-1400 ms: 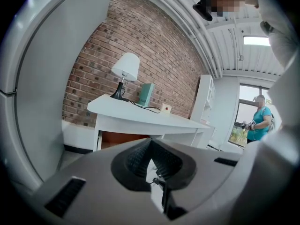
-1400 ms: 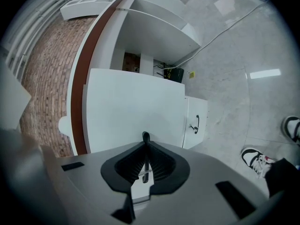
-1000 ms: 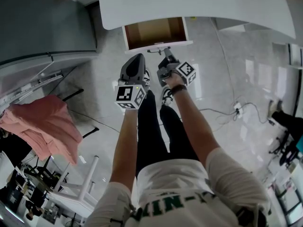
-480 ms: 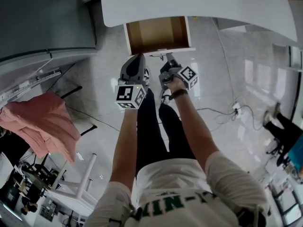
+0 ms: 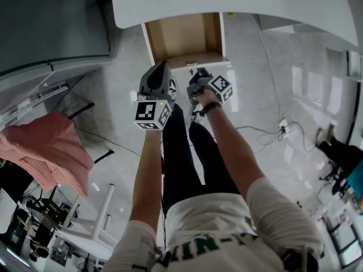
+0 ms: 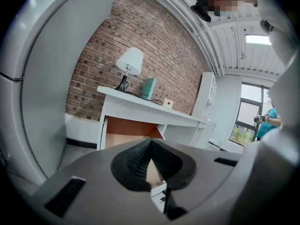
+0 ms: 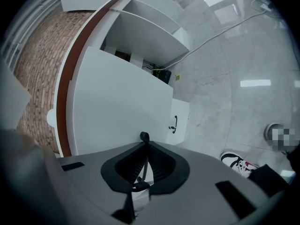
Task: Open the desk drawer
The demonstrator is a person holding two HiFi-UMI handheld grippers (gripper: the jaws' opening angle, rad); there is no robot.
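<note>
The white desk (image 5: 227,1) has its drawer (image 5: 184,35) pulled out, showing a bare wooden inside; the left gripper view shows the drawer (image 6: 124,137) under the desk (image 6: 140,108). My right gripper (image 5: 194,72) is at the drawer's white front, shut on its thin black handle (image 7: 142,170), which runs between the pads of the right gripper (image 7: 144,139). My left gripper (image 5: 161,67) hangs just left of it, short of the drawer front. The jaws of the left gripper (image 6: 150,144) meet at the tips with nothing between them.
A grey cabinet (image 5: 51,27) stands to the left, with a pink cloth (image 5: 48,152) below it. A cable and power strip (image 5: 281,129) lie on the glossy floor to the right. A lamp (image 6: 129,64) sits on the desk. A small white unit with a handle (image 7: 180,121) stands beside the desk.
The drawer has slid farther out from under the desk, showing more of its wooden inside. The right gripper came back with the handle; the left gripper hardly moved.
</note>
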